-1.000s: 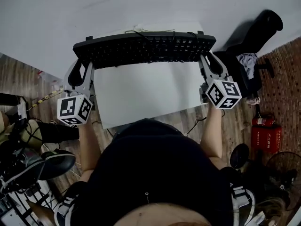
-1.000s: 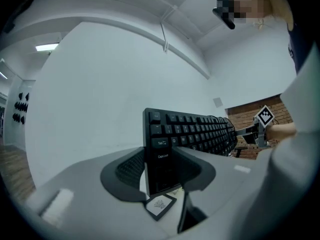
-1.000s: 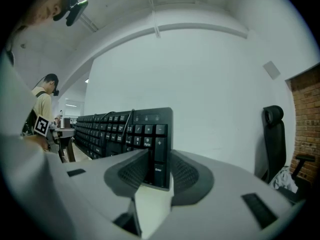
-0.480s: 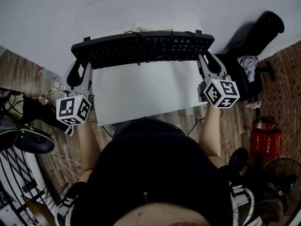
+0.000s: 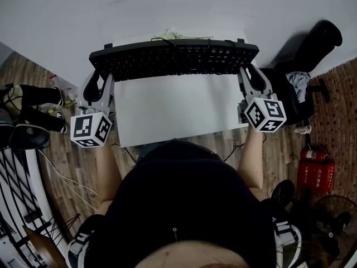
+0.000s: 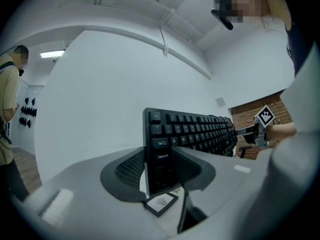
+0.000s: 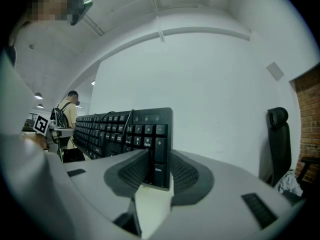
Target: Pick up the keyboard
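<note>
Black keyboard (image 5: 174, 59), keys up, held level, gripped at both ends.

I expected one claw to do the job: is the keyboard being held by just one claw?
No, the left claw grips one end of the keyboard and the right claw grips the other.

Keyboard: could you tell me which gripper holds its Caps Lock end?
The left gripper: Caps Lock sits between its jaws; the right gripper clamps the keyboard's numpad end.
</note>
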`<state>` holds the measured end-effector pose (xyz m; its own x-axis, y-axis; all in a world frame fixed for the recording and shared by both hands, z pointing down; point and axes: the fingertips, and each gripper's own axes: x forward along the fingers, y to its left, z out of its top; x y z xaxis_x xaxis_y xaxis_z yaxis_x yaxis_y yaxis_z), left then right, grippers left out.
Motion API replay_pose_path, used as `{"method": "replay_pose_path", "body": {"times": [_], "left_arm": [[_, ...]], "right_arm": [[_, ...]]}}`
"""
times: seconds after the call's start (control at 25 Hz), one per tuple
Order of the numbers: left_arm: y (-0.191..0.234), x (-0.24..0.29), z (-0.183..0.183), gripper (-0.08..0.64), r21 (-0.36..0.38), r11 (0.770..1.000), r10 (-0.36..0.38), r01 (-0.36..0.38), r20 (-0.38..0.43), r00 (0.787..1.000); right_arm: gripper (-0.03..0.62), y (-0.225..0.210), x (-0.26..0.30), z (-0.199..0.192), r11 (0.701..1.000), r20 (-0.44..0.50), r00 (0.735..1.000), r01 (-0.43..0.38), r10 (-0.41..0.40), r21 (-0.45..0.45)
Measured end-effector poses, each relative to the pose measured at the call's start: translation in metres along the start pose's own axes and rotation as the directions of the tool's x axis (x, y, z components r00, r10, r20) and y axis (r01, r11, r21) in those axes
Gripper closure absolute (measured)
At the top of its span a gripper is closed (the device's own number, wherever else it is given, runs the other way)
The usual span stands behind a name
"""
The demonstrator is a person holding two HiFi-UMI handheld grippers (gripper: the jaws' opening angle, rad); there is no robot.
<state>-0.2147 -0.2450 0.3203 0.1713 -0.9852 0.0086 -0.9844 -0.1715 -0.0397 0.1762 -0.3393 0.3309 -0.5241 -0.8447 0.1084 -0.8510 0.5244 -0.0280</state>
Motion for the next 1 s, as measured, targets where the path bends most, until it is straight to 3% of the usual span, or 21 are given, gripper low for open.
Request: {"method": "replay_pose_path", "body": {"times": [1.0], "left_arm": [[0.0042,0.0068,0.0037,0.387,-0.002,1.0,-0.019,0.019,-0.005,1.0]], "right_arm": [[0.456,0.0008,0.0014,-0.0009,0.999,-0.032,0.999,0.032,-0.032,-0.01]]}}
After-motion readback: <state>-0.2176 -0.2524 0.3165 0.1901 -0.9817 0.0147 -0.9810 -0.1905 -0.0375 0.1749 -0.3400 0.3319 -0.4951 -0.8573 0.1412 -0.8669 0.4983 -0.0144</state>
